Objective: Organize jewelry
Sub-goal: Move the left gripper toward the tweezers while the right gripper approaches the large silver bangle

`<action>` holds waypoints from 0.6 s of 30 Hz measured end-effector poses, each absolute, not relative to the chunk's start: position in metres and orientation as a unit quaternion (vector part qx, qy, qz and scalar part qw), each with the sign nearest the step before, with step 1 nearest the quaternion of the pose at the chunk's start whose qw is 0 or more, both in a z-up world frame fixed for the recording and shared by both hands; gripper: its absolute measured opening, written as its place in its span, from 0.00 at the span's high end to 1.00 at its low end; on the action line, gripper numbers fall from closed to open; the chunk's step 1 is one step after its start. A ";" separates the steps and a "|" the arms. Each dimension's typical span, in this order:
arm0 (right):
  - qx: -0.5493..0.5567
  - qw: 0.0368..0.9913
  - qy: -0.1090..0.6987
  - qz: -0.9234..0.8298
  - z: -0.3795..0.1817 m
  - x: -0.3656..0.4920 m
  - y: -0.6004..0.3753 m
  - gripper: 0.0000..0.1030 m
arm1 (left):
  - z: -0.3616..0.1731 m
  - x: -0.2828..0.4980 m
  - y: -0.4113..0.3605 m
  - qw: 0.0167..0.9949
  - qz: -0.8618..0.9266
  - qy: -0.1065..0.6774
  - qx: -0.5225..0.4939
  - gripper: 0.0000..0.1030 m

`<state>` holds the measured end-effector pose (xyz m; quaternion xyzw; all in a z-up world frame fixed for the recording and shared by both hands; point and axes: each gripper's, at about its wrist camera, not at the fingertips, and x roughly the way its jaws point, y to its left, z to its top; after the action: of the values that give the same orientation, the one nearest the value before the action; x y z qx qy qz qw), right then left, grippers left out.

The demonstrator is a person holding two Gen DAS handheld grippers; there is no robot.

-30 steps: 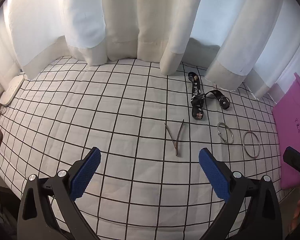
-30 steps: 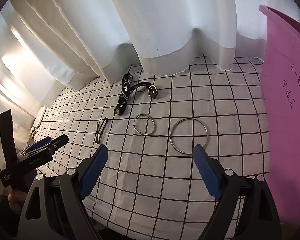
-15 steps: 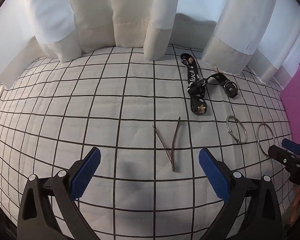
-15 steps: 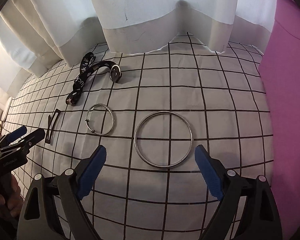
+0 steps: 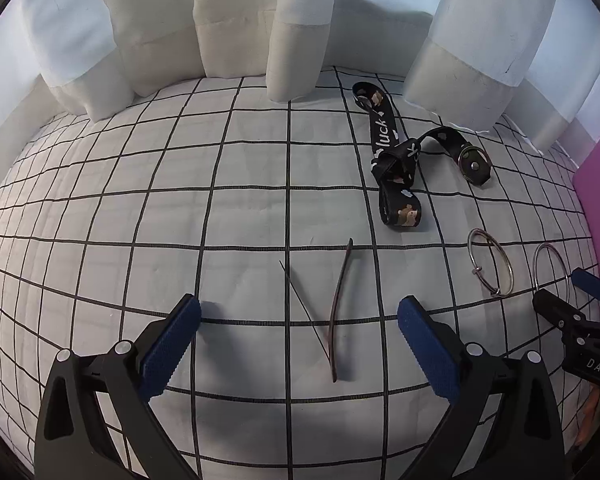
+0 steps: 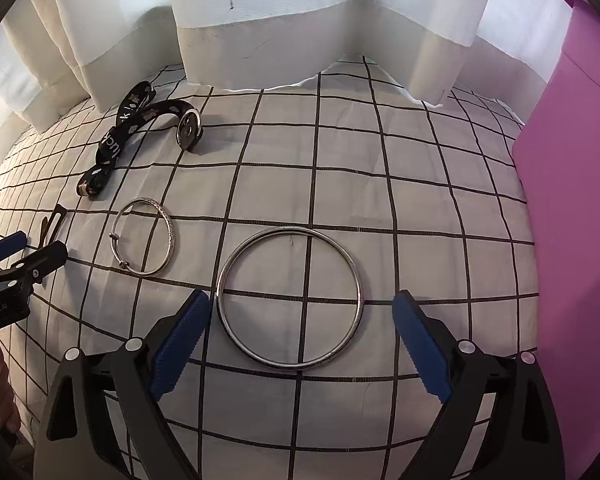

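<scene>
Grid-check cloth (image 6: 380,140); plain silver bangle (image 6: 289,299) flat; both grippers' jaws apart, empty

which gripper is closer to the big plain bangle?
Right. The right gripper is open, straddling the large bangle; the left gripper is open over the hair clip, farther left.

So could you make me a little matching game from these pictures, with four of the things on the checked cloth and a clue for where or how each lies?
Things:
1. hair clip
2. big ring
3. small bangle
4. black strap

Clues:
A. farthest back, near the curtain
B. sprung open in a V, between the left gripper's fingers
C. plain closed hoop between the right gripper's fingers
D. has a small bead, lies between the strap and the big ring

Pairs: 1-B, 2-C, 3-D, 4-A
</scene>
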<state>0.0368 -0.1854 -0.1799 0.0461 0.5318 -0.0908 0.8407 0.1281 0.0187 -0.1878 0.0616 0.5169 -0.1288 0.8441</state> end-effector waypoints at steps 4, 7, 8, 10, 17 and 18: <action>0.048 0.849 0.517 -0.097 -0.182 0.035 -0.186 0.09 | -0.191 0.126 0.015 0.852 -0.122 0.504 0.070 0.05; 0.047 0.854 0.508 -0.099 -0.183 0.034 -0.186 0.08 | -0.191 0.123 0.015 0.862 -0.112 0.491 0.063 0.05; 0.046 0.856 0.505 -0.100 -0.184 0.034 -0.186 0.08 | -0.192 0.121 0.016 0.864 -0.109 0.487 0.061 0.05; 0.044 0.865 0.490 -0.100 -0.185 0.029 -0.186 0.08 | -0.192 0.119 0.016 0.867 -0.106 0.483 0.059 0.05; 0.041 0.876 0.471 -0.097 -0.186 0.026 -0.185 0.08 | -0.193 0.112 0.017 0.874 -0.100 0.472 0.055 0.05; 0.040 0.876 0.471 -0.096 -0.186 0.025 -0.185 0.08 | -0.192 0.111 0.016 0.875 -0.099 0.471 0.054 0.05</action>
<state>0.0251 -0.1854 -0.1865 0.0396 0.4708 -0.0961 0.8761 0.1106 0.0165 -0.1921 0.0539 0.4706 -0.0993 0.8751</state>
